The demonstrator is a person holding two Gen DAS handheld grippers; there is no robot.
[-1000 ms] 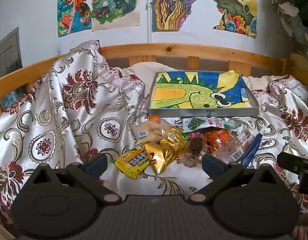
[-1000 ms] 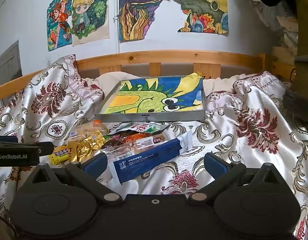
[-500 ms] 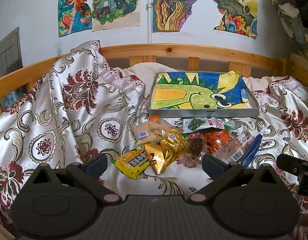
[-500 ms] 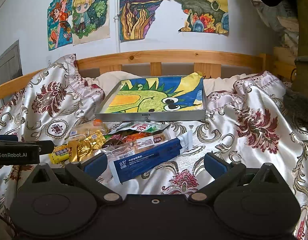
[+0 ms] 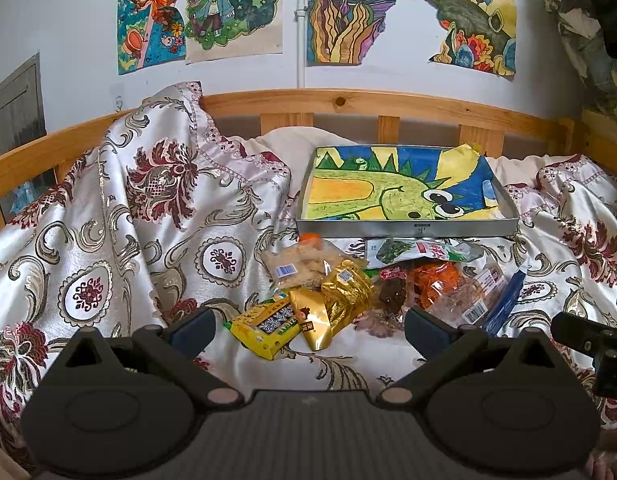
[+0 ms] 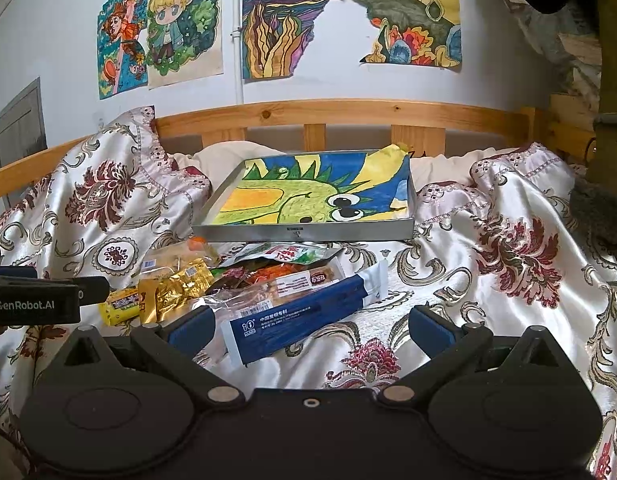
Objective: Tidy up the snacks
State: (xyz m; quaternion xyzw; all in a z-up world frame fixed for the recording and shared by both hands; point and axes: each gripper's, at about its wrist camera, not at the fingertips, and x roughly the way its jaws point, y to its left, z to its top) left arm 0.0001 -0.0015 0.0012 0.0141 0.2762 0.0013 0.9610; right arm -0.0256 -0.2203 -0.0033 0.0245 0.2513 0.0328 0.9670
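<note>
Both tongs wide, empty: left gripper (image 5: 308, 326), right gripper (image 6: 310, 330). Snack pile (image 5: 348, 292) on quilt (image 5: 148, 220), blue packet (image 6: 304, 316) nearest right, tray (image 5: 408, 232) just behind pile.

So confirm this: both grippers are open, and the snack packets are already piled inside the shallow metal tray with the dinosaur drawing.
Not inside. The snack packets lie on the bedspread in front of the shallow metal tray, as the left wrist view shows. Both the left gripper and right gripper are open.
</note>
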